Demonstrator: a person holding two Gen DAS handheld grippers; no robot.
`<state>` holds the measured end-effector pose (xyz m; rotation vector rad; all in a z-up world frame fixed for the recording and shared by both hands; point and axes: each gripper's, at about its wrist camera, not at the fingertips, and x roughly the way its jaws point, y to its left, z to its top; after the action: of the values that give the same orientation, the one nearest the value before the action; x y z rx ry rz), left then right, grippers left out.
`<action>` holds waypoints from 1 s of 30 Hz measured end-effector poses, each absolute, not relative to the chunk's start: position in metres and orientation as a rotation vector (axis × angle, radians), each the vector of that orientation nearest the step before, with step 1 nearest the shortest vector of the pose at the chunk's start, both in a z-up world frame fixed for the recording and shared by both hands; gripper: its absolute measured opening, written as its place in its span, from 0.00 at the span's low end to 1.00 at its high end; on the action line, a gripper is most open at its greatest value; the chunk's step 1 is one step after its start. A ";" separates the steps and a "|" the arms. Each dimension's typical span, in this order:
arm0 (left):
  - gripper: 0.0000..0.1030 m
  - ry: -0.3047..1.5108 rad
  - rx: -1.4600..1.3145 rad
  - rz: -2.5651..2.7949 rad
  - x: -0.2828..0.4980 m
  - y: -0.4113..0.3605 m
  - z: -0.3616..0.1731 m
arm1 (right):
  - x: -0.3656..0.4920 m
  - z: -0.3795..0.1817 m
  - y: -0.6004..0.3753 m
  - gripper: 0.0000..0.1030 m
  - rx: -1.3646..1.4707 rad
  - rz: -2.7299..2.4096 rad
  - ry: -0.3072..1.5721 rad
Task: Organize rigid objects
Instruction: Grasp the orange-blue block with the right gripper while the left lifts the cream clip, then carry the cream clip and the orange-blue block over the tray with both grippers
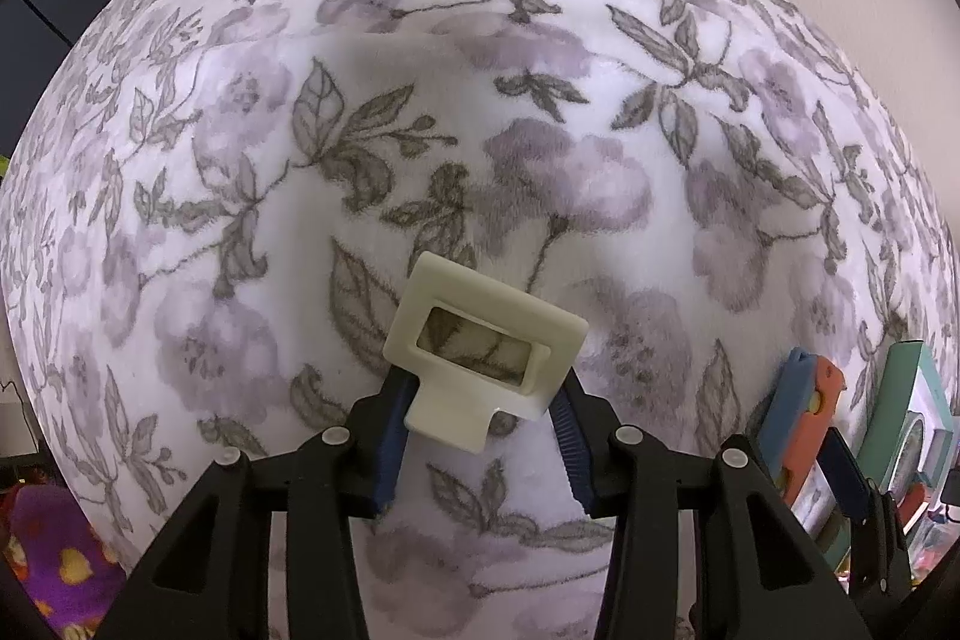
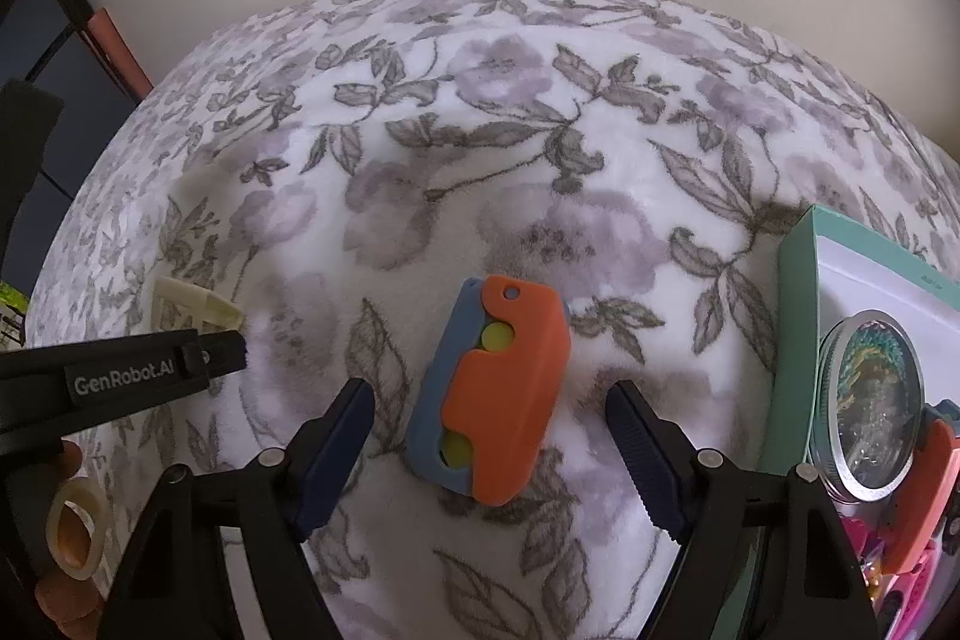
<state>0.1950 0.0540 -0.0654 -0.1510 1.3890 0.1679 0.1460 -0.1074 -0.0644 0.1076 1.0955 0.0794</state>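
Currently, the left tongs (image 1: 480,430) are clamped on the stem of a cream plastic frame piece (image 1: 489,349), held over the floral blanket (image 1: 600,40). The right tongs (image 2: 489,451) stand apart, unloaded, around the orange-and-blue block (image 2: 495,391) lying on the blanket. A teal box (image 2: 801,316) sits at 3 o'clock.

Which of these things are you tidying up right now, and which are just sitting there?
Being tidied:
- cream plastic piece, pinched in the left gripper
- orange and blue toy, between the open right gripper fingers, not touched
- green box

Just there:
- flowered blanket
- roll of tape
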 end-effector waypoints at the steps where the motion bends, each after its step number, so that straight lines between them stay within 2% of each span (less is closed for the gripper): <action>1: 0.45 1.387 -0.149 0.169 0.196 0.054 -0.066 | 0.146 -0.065 -0.107 0.79 0.098 0.076 1.096; 4: 0.46 1.381 -0.143 0.172 0.197 0.054 -0.066 | 0.146 -0.066 -0.103 0.78 0.065 0.064 1.100; 10: 0.47 1.373 -0.136 0.177 0.197 0.053 -0.066 | 0.145 -0.063 -0.108 0.55 0.036 0.020 1.090; 12: 0.48 1.370 -0.133 0.175 0.197 0.053 -0.066 | 0.145 -0.063 -0.113 0.44 0.044 0.006 1.087; 30: 0.48 1.369 -0.085 0.159 0.200 0.040 -0.059 | 0.142 -0.061 -0.117 0.43 0.079 0.028 1.072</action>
<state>0.2002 0.0401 -0.0588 -0.0848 1.3693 0.1589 0.1419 -0.1171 -0.0615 0.0791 1.0721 0.0277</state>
